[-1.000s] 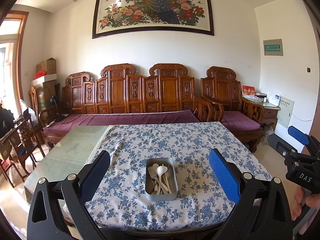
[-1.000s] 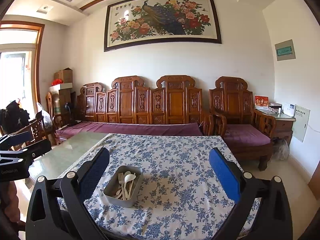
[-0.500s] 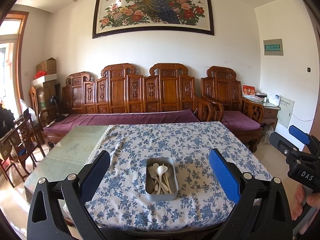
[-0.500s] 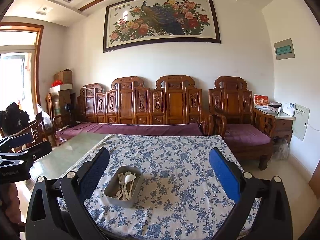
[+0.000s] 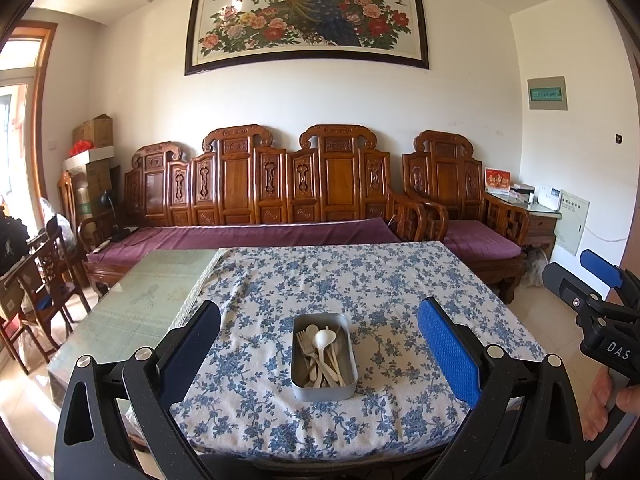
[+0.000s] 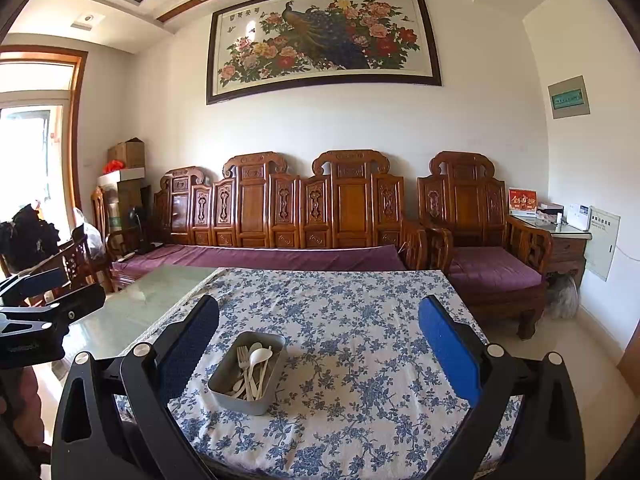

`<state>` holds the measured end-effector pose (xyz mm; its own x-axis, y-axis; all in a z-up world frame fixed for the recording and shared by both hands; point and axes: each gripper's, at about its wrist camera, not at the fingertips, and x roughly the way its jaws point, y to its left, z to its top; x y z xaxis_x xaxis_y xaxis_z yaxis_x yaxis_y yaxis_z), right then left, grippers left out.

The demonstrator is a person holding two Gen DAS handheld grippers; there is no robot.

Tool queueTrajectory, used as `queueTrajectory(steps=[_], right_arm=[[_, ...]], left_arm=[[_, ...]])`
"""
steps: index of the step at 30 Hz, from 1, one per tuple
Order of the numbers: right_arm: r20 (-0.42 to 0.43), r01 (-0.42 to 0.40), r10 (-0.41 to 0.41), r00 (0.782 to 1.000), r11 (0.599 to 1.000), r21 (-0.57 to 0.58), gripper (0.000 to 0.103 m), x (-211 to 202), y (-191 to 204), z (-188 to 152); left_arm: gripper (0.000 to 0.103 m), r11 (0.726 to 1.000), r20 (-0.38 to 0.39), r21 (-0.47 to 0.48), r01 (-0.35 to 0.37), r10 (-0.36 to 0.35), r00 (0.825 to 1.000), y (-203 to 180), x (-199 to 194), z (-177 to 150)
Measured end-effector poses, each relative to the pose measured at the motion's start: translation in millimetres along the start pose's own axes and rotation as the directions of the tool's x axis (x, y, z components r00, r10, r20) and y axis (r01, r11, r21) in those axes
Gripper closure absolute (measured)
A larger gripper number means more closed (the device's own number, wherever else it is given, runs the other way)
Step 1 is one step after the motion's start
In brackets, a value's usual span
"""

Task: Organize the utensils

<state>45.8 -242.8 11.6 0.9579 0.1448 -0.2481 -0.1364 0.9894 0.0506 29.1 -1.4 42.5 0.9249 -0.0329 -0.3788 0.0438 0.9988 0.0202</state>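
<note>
A grey metal box sits near the front of a table with a blue floral cloth. Inside lie several white plastic utensils: spoons, forks, thin sticks. My left gripper hangs open in front of the table, the box framed between its fingers. My right gripper is open too, with the box toward its left finger. Each gripper also shows in the other view: the right gripper at the right edge, the left gripper at the left edge.
The cloth covers the right part of a glass-topped table. Behind it stand a carved wooden bench with purple cushions and an armchair. Wooden chairs crowd the left. A hand holds the right gripper.
</note>
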Motion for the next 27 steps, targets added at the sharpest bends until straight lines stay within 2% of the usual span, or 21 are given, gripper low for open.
queueTrajectory(steps=[27], right_arm=[[0.0,-0.008,0.008,1.0,1.0,0.002,0.003,-0.1,1.9,-1.6]], left_arm=[[0.008,1.0,0.0,-0.009,0.009,-0.009,1.0,-2.3,0.0,-1.6]])
